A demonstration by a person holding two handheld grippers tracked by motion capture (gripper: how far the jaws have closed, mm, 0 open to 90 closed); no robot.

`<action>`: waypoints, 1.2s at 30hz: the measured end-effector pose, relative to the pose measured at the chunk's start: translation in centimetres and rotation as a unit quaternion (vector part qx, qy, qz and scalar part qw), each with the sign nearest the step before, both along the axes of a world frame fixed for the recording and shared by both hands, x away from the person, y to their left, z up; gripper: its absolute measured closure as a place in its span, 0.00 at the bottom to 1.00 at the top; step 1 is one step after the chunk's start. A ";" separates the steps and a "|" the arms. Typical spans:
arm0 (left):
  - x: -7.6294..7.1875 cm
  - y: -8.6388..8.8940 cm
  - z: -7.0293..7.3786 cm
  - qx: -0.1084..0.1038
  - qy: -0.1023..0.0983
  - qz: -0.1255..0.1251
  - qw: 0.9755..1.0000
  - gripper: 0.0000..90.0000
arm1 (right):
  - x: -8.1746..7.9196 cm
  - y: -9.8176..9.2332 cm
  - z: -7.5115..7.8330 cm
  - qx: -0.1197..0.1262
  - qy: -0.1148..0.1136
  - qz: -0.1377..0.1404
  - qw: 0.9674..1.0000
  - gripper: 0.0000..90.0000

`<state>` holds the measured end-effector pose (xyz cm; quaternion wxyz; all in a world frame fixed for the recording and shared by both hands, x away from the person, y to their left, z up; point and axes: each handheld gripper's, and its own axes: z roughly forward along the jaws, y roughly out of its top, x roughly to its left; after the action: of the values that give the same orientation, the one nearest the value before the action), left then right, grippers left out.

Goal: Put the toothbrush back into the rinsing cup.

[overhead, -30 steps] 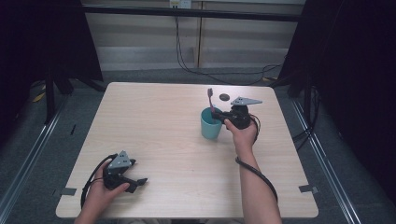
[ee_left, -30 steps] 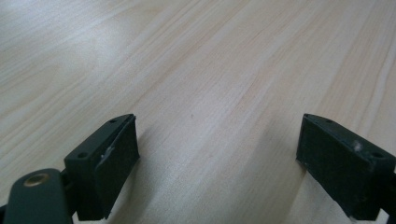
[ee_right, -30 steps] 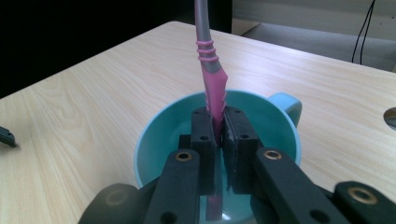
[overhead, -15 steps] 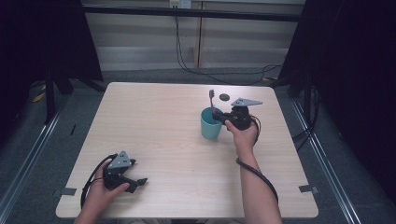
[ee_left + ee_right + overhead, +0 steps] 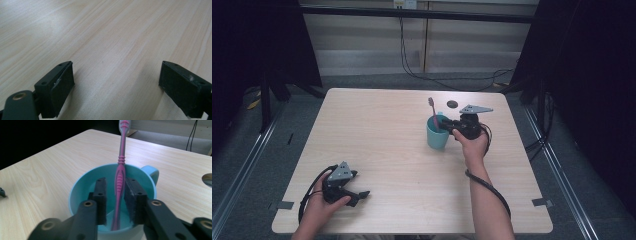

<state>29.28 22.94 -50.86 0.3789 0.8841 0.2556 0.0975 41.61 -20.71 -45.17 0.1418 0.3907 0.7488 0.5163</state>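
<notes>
A pink toothbrush (image 5: 432,112) stands head-up in a teal cup (image 5: 438,136) at the table's right centre. My right gripper (image 5: 443,123) reaches into the cup from the right. Its jaws have just been opening, and the toothbrush handle (image 5: 121,157) stands between the pads with a gap on the left side, leaning on the cup's far rim (image 5: 82,182). The right gripper (image 5: 115,195) is open around the handle. My left gripper (image 5: 360,184) rests on the table near the front left corner, open with bare wood between its jaws (image 5: 116,85).
A dark round hole (image 5: 452,104) lies in the tabletop just behind the cup. The wooden table (image 5: 377,125) has free room across its middle and left. Cables trail from both grippers, and dark curtains and metal rails flank the table.
The toothbrush's head has tipped slightly to the left above the cup. Both hands have stayed in place.
</notes>
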 end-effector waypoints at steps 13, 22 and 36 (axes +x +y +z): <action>0.0 0.0 0.0 -0.001 0.001 0.000 1.000 0.14 | -0.6 -0.2 1.0 0.006 -0.009 -0.006 1.000 0.52; 0.0 0.0 0.0 0.000 0.001 0.000 1.000 0.14 | -0.8 -0.1 1.7 -0.003 -0.007 -0.003 1.000 0.41; 0.0 0.0 0.0 -0.003 0.002 0.001 1.000 0.14 | -1.8 -0.6 2.4 -0.020 0.003 -0.004 1.000 0.25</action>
<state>29.31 22.91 -50.88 0.3811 0.8827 0.2577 0.0958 39.84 -21.26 -42.73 0.1495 0.3923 0.7576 0.4998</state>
